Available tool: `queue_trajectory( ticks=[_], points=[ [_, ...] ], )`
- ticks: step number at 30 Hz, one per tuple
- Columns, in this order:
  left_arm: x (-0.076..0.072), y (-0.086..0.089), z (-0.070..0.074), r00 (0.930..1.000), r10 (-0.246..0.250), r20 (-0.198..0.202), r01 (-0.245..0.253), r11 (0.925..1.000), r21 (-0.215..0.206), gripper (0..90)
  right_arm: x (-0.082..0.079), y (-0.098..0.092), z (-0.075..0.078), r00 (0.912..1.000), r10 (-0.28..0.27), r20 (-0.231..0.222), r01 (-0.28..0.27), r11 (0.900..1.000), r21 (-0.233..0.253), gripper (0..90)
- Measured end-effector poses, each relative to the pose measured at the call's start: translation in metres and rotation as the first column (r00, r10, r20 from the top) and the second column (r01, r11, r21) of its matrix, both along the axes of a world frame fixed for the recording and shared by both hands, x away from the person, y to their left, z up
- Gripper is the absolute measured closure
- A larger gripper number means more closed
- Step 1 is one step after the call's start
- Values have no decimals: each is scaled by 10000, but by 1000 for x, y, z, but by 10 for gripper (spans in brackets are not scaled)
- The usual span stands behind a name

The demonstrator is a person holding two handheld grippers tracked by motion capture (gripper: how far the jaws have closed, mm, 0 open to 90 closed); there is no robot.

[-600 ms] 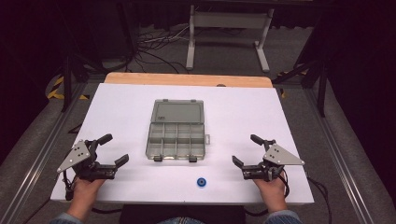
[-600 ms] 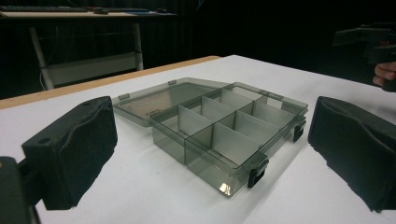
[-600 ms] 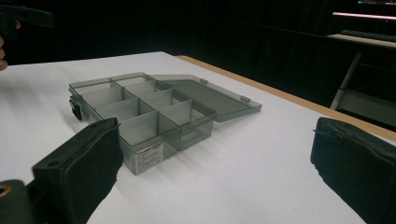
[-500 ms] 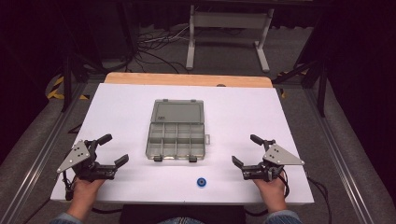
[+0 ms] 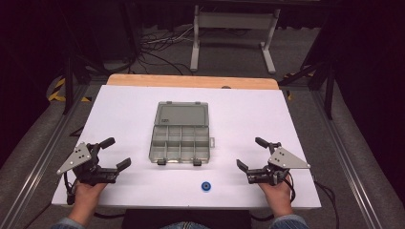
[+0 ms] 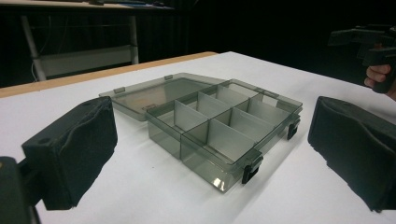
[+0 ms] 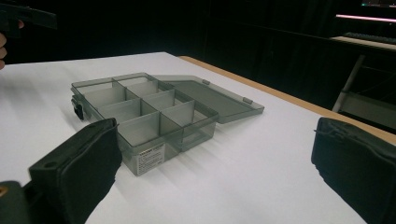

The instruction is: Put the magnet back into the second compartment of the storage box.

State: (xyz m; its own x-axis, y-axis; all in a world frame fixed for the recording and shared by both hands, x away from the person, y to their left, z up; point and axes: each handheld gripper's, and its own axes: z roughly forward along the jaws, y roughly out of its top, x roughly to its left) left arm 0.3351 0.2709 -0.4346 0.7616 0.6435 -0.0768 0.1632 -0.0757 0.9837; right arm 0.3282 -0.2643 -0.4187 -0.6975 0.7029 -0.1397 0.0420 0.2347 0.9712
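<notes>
White tabletop point(image 5: 296, 119) fills the middle of the high view, with dark floor and a metal stand behind it. Your left gripper point(image 5: 116, 153) sits at the lower left of that frame, jaws spread wide and holding nothing; your right gripper point(image 5: 249, 153) mirrors it at the lower right, equally spread and empty. Both rest low near the table's front edge, hands coming in from the bottom, jaws angled inward toward the centre.

Between them, well apart from either, lies the smoky compartment box point(image 5: 180, 142), lid point(image 5: 182, 114) folded flat toward the top of the frame, its compartments looking empty. A small blue ring point(image 5: 206, 186) lies near the bottom centre, just in front of the box's latches and closer to your right gripper.

If the ring is your target, I'd bring the right gripper over it from above, keep the jaws level with the table, and close across its outer edge. It looks thin and flat, so pinch low, or it may skid away.
</notes>
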Motion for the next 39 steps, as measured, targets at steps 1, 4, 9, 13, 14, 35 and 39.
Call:
queue_trajectory(
  ticks=[1,4,9,13,14,35,39],
  points=[
    [0,0,0,10000,-2,-4,2,10000,12,22,0,0,0,10000,-7,6,7,10000,6,20],
    [0,-1,0,10000,53,61,-53,10000,-41,22,0,-1,0,10000,22,24,-22,10000,43,20],
    [-1,-2,2,10000,-8,79,7,10000,15,23,0,0,1,10000,49,63,-49,10000,17,19],
    [-1,-4,4,9999,-117,-2,117,9999,-17,23,0,0,1,10000,39,77,-39,10000,32,19],
    [-1,-5,5,9999,-141,46,141,9999,13,22,0,-1,1,10000,46,63,-46,10000,33,19],
    [8,-49,32,9919,-1258,161,1260,9920,-117,22,1,-1,1,10000,86,-16,-86,9999,82,19],
    [10,-60,37,9878,-1530,299,1534,9880,-147,23,1,-2,1,9999,98,-54,-98,9999,119,19]
  ],
)
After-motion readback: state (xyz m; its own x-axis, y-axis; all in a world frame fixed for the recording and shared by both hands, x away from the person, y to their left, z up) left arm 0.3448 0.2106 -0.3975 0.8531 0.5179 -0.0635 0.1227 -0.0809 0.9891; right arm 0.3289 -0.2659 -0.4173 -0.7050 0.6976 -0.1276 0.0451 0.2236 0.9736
